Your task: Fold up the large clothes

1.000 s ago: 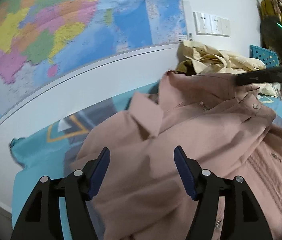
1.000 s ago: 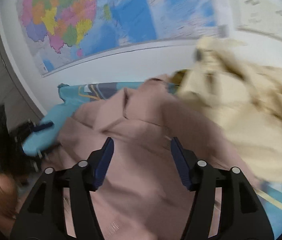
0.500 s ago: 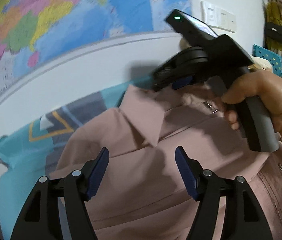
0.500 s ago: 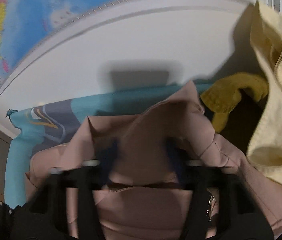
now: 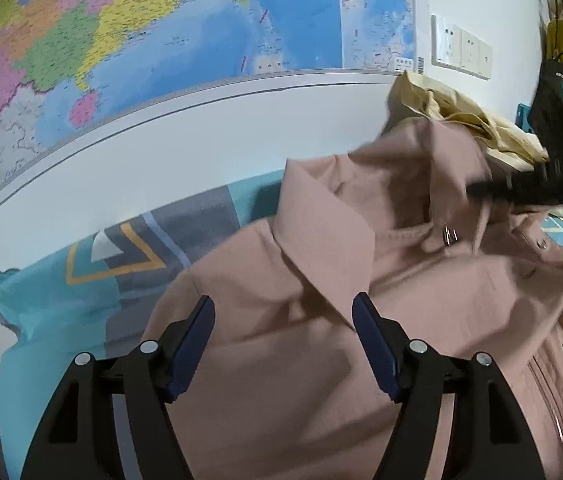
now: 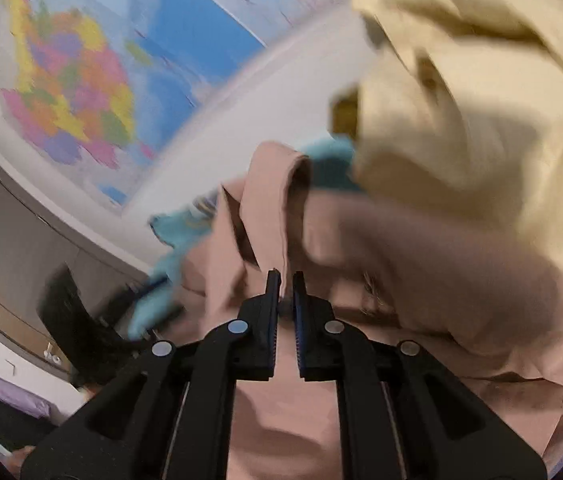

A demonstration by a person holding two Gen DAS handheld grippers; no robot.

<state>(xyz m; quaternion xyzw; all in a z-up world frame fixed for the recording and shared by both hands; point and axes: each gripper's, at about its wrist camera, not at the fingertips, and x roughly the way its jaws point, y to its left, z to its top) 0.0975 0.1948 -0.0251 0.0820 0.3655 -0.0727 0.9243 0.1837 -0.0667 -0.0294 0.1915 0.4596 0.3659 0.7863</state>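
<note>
A dusty-pink collared jacket lies spread on a teal patterned sheet against the wall. My left gripper is open just above the jacket's near shoulder, below the collar. My right gripper is shut on a fold of the pink jacket's collar edge and lifts it. In the left wrist view the right gripper shows as a dark blur over the far collar.
A cream garment is heaped behind the pink jacket by the wall. A large map hangs above, with wall sockets to its right. A blue crate stands at the far right.
My right gripper has shut on the pink jacket's collar and pulled it up and to the right. My left gripper has stayed open over the near shoulder.
</note>
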